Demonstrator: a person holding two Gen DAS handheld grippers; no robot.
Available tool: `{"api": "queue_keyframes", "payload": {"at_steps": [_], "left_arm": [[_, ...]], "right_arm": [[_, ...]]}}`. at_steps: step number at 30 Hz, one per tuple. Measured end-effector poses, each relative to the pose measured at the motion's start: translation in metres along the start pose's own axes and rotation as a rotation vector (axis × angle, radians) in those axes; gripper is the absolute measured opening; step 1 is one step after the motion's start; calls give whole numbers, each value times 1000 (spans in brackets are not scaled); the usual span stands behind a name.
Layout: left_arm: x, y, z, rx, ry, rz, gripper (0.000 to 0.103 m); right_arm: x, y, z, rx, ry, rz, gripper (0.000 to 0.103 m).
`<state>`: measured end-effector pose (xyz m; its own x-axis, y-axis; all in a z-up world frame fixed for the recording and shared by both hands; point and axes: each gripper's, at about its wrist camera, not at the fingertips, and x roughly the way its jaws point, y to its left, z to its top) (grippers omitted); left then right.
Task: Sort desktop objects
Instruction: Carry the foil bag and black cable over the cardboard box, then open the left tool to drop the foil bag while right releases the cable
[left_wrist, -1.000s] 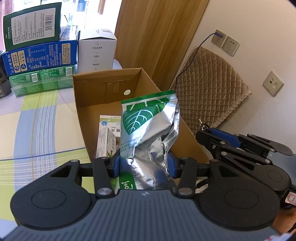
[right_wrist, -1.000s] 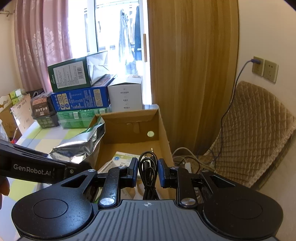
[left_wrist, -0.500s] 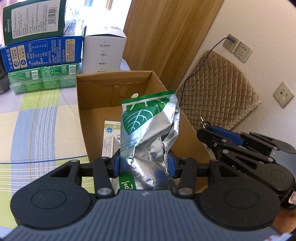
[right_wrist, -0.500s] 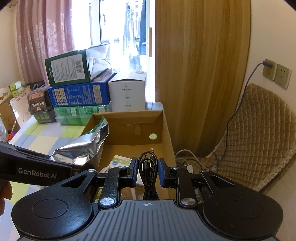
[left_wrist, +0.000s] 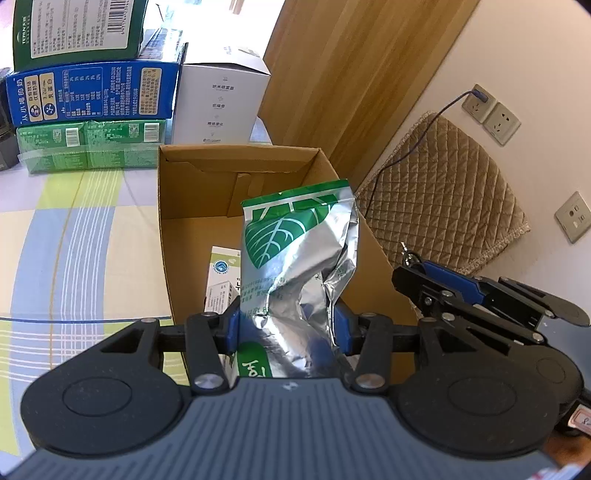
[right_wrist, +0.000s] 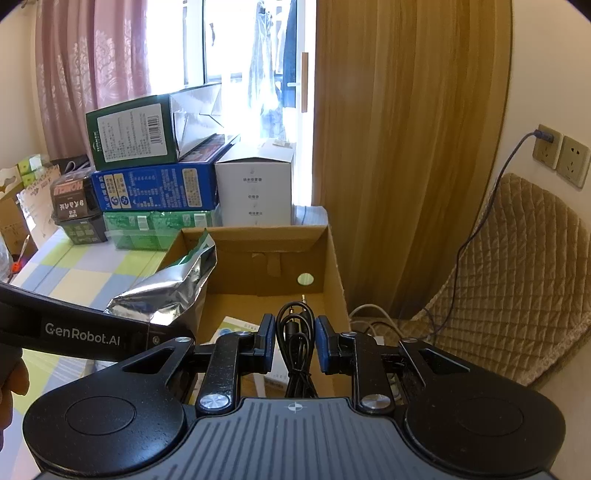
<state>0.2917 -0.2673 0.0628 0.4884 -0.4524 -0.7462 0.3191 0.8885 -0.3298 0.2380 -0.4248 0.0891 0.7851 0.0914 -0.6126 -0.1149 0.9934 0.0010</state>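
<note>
Silver-and-green foil pouch (left_wrist: 295, 266) and coiled black cable (right_wrist: 297, 332), gripped in our left tongs (left_wrist: 286, 325) and right tongs (right_wrist: 295, 343), hover above the brown cardboard box (left_wrist: 192, 195), unreleased.

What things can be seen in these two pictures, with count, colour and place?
carton: one, brown, open, on the table
small box: one, white, inside the carton
boxes: several, green, blue, white, stacked behind the carton
tablecloth: one, checked yellow, blue, green
curtains: tan right, pink left
chair pad: one, tan, quilted, right
sockets: on the wall, one with a plug
pouch: one, silver and green, in the left claw
cable: one, black, coiled, in the right claw
</note>
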Motion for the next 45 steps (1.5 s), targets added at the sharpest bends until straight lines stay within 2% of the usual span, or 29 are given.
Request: {"api": "queue_keyframes", "payload": {"at_steps": [10, 13, 25, 29, 30, 31, 33, 35, 37, 45], "left_arm": [[11, 7, 7, -29, -5, 17, 43], [14, 11, 9, -55, -8, 30, 50], [0, 24, 8, -3, -44, 76, 50], [-5, 30, 5, -7, -47, 84, 50], [-6, 32, 4, -9, -48, 87, 50], [-7, 33, 3, -11, -49, 88, 50], [-9, 36, 1, -13, -50, 91, 51], [-11, 38, -2, -12, -52, 92, 53], [-14, 39, -5, -7, -57, 97, 61], [-33, 41, -18, 18, -68, 134, 72]], "right_arm": [[12, 0, 3, -1, 5, 5, 20], [16, 0, 3, 1, 10, 8, 20], [24, 8, -3, 13, 29, 32, 20], [23, 10, 2, 53, 15, 71, 20], [23, 9, 3, 66, 13, 80, 24], [23, 10, 4, 78, 15, 80, 36], [21, 9, 6, 94, 7, 82, 51], [18, 10, 5, 87, 4, 77, 51], [16, 11, 4, 85, 6, 74, 51], [-8, 5, -7, 107, 9, 69, 53]]}}
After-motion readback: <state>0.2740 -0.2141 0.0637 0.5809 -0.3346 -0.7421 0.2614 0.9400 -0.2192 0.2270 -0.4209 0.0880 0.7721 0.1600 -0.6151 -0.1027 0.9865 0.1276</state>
